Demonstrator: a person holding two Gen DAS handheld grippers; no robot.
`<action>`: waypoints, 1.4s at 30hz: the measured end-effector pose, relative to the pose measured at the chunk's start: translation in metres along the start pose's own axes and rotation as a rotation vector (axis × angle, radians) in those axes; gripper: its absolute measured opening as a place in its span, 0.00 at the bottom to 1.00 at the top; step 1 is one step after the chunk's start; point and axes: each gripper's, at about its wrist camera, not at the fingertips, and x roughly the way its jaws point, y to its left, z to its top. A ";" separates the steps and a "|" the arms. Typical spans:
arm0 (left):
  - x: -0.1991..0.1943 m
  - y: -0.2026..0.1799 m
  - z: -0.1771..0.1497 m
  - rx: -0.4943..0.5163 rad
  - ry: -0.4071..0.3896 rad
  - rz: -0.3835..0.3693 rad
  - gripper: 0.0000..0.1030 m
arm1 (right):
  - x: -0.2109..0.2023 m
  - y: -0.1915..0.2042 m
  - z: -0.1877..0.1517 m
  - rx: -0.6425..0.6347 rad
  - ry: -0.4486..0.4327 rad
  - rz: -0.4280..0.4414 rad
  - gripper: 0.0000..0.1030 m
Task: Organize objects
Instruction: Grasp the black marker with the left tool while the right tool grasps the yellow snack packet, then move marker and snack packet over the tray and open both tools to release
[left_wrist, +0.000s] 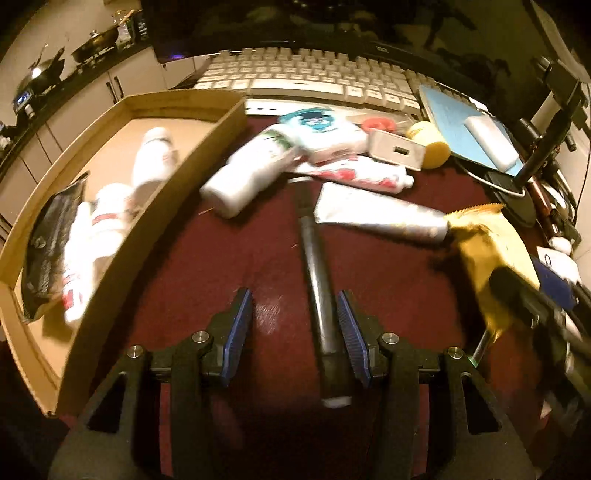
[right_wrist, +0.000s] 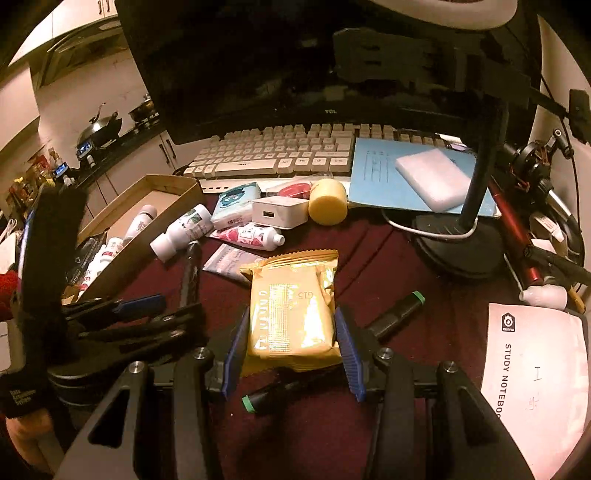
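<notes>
Claws: right claw (right_wrist: 291, 347) grips gold packet (right_wrist: 293, 314); left claw (left_wrist: 295, 332) spread wide.

Behind the clutter I see a white keyboard (right_wrist: 280, 155) under a dark TCL monitor (right_wrist: 295, 66). A blue sheet (right_wrist: 373, 173) carries a white block (right_wrist: 432, 177). A black lamp base (right_wrist: 458, 247) stands right, a study notebook (right_wrist: 535, 384) nearer. Pans (right_wrist: 101, 125) sit on the far counter.
</notes>
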 end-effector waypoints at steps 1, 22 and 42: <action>-0.001 0.004 -0.002 -0.013 0.003 0.007 0.47 | 0.001 0.000 0.000 0.003 0.002 0.004 0.45; -0.004 0.002 -0.011 0.045 -0.058 -0.024 0.14 | 0.002 0.008 -0.002 -0.007 0.005 0.016 0.45; -0.058 0.038 -0.022 -0.105 -0.202 -0.091 0.14 | -0.010 0.050 0.003 -0.078 -0.006 0.114 0.45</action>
